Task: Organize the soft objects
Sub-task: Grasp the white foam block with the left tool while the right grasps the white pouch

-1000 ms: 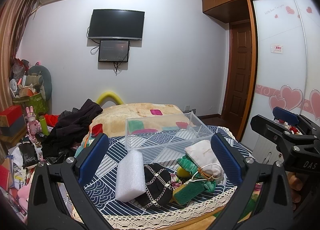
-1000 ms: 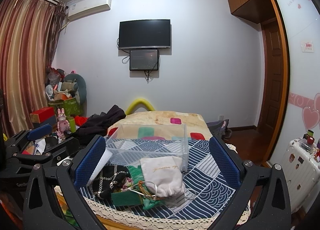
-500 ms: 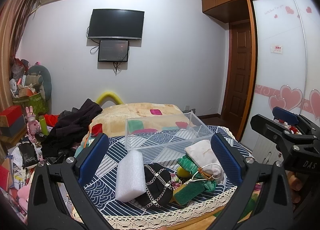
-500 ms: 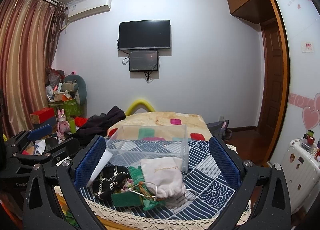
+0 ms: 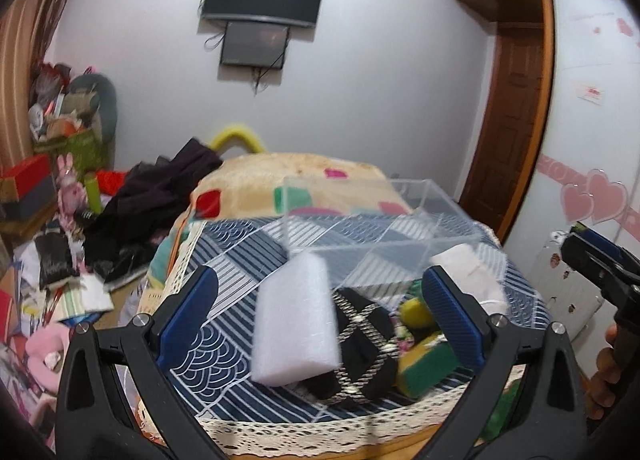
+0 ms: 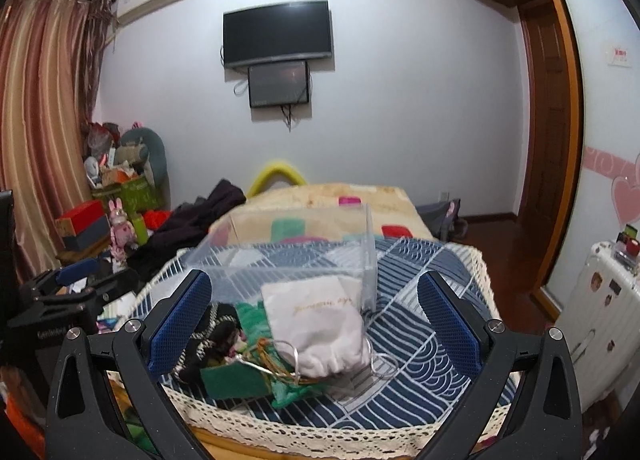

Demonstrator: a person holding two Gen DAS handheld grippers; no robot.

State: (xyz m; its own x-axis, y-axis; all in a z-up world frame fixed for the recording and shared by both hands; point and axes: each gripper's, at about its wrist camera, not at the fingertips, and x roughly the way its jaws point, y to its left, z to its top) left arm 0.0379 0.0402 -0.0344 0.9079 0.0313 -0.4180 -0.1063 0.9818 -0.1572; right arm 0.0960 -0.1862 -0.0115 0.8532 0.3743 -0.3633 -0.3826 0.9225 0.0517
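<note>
Holding both grippers spread wide and empty, we are facing the clear plastic box (image 5: 372,227), our landmark, which is sitting on the blue patterned cloth (image 5: 224,260).

We are seeing the left gripper (image 5: 320,316) hanging in front of the box, fingers released, nothing between the blue pads (image 5: 188,316). The white foam block (image 5: 298,320) is lying just in front of the box's near-left corner, tilted. A black pouch with chain trim (image 5: 360,344) is touching the foam on its right side. Yellow-green sponges (image 5: 424,360) are lying in front of the box's right half, beside the pouch.

We are seeing the right gripper (image 6: 316,320) also released, pads (image 6: 448,324) well apart, also in front of the box. The white drawstring bag (image 6: 320,324) is resting against the box's near wall, a wire ring (image 6: 332,360) around its front end. Green fabric (image 6: 256,316) and the black pouch (image 6: 212,336) are lying left of the bag, in front of the box. Motion blur is softening the near items.

Beyond the box, a beige blanket (image 5: 288,175) and dark clothes (image 5: 160,195) are lying.
</note>
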